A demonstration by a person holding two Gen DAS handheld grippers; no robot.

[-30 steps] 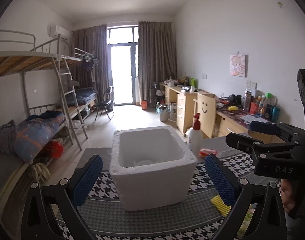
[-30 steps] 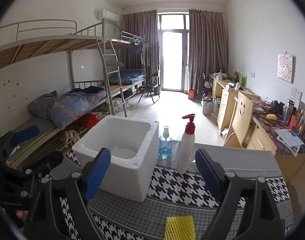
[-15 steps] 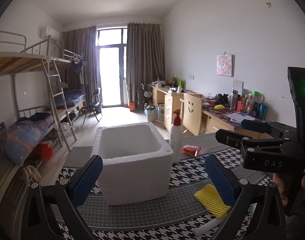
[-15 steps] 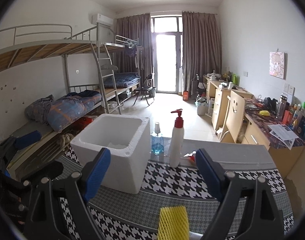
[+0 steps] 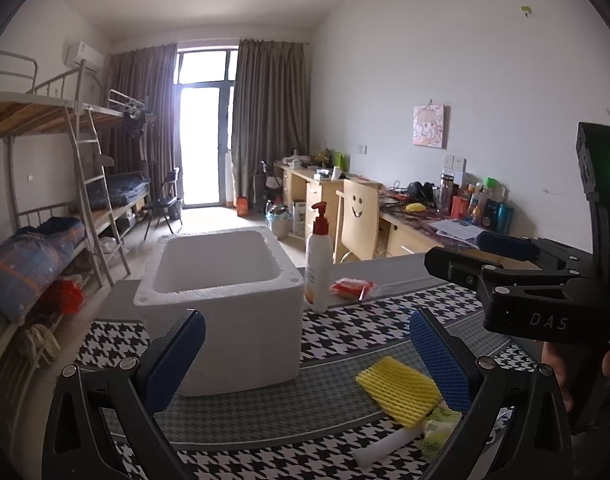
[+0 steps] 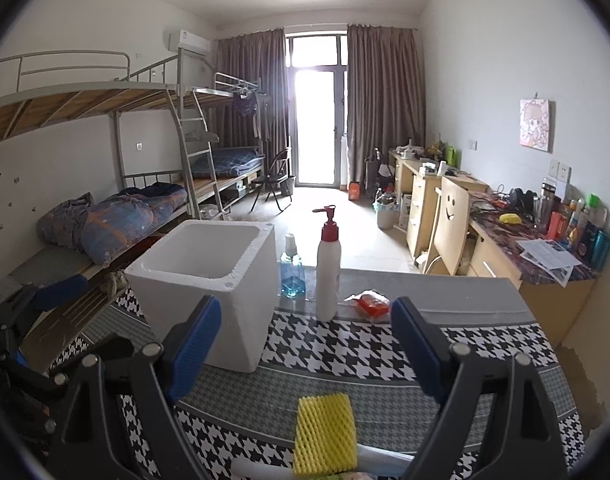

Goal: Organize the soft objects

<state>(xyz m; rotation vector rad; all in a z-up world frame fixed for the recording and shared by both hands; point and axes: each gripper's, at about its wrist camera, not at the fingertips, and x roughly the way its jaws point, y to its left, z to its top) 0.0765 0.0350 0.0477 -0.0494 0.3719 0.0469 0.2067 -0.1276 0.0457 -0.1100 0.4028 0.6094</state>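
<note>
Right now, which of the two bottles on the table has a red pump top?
The taller white bottle has the red pump. The shorter clear bottle of blue liquid beside it, nearer the foam box, has a clear spray top.

Pump bottle (image 6: 328, 272) beside blue bottle (image 6: 292, 274)

Yellow foam net (image 6: 325, 434) lies between spread fingers (image 6: 193, 344)
</note>
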